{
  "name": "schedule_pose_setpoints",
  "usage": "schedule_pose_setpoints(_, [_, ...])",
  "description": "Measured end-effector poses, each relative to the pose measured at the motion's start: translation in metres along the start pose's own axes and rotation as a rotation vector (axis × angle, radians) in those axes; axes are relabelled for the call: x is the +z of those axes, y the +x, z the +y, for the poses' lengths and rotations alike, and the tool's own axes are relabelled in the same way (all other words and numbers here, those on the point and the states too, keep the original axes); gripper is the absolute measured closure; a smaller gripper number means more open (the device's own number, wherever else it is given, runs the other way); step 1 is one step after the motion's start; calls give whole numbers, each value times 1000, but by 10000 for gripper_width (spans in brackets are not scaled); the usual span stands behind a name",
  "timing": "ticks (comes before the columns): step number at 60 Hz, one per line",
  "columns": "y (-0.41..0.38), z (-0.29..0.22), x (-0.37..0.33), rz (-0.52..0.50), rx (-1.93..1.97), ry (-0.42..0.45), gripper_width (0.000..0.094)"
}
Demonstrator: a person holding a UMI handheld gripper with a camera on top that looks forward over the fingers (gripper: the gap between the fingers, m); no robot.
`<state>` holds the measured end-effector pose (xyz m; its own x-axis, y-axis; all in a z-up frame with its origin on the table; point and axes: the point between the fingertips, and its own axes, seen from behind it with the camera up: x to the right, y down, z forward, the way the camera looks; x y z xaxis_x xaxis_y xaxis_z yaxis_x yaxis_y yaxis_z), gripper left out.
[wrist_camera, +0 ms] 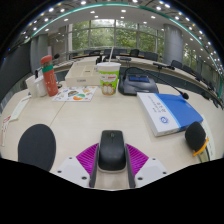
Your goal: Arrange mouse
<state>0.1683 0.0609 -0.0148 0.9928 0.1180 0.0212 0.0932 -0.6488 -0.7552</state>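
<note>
**Mouse held in jaws above counter**

The mouse point(111, 150) sits between the gripper point(111, 160) pads, both fingers pressing its flanks; jaws narrow, holding it. Judgement: carry it level and set it down gently on clear counter point(90, 118), near the blue book point(168, 112), before releasing. The gripper points forward along the counter, roughly level and slightly raised.
</note>
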Motion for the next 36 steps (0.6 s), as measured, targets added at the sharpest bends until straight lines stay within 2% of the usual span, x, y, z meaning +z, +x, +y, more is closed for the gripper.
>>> schedule_pose_setpoints(10, [-1,-1,0,27,4,-2,595])
schedule_pose_setpoints(14, [-2,-4,-4,53,6,-4,611])
schedule_pose_setpoints(21, [-13,-28,-32,107,15,46,620])
schedule_pose_setpoints(30, [-73,-70,-86,103,47,128,620])
schedule_pose_setpoints(36, [-133,-73,-106,66,17,137,622])
